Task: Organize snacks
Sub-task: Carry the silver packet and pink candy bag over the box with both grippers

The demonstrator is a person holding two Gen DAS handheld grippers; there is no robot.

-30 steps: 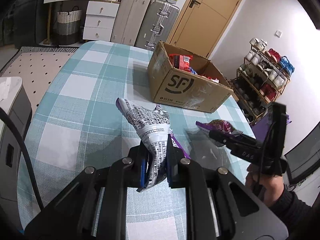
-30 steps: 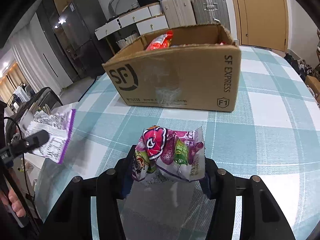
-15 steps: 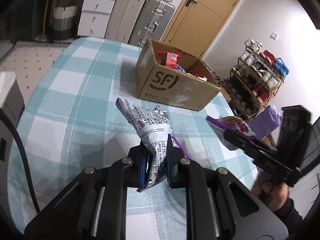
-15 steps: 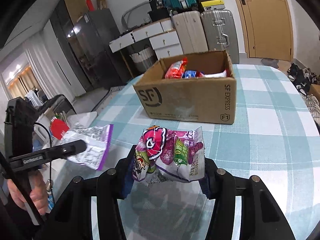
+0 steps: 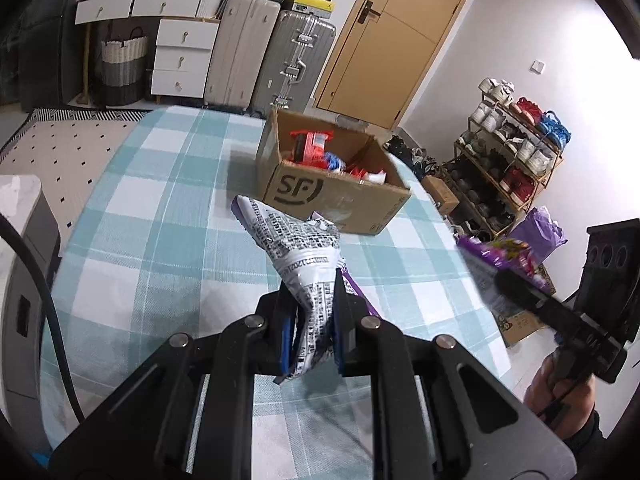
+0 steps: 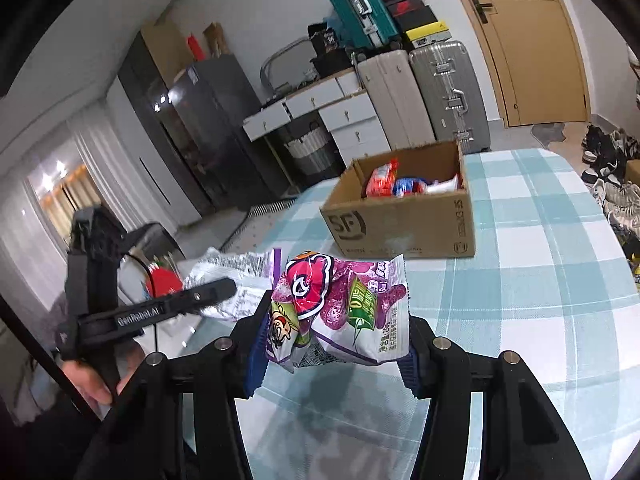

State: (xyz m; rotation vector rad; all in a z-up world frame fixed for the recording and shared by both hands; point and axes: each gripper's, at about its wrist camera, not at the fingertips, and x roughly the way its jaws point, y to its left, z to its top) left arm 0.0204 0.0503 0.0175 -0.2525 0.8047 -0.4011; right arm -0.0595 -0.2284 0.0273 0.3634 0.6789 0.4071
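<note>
A: Snacks in both claws at once. The left gripper (image 5: 310, 328) is clamped tight on a silver packet (image 5: 296, 248), its back covered in black print with a purple edge, pinched at the lower end so the rest fans up and away above the checked tablecloth (image 5: 160, 216).

B: And the right gripper (image 6: 332, 344) is closed on a purple snack bag (image 6: 340, 304), pads pressing its two side edges. Cartoon face, red logo and a green badge on the front. It hangs clear of the cloth, with its shadow on the table underneath.

A: Where's the cardboard box (image 5: 328, 188) from your side?

B: Ahead of my bag and a little to the right, standing open on the table, the "SF" mark on its near wall. Inside I see a red packet (image 6: 382, 178), something blue and red beside it, and a white wrapper toward the right wall.

A: From my side the box sits just beyond the silver packet, with red and blue packets inside. The other gripper shows at my right edge, off past the table edge, a hand (image 5: 560, 392) in a dark sleeve below it.

B: Your claw and its silver packet are at my left, near my bag but apart from it. Behind the table: suitcases (image 6: 424, 96), white drawers (image 6: 352, 128) and a wooden door (image 6: 532, 40).

A: A shoe rack (image 5: 516, 160) stands on my right.
</note>
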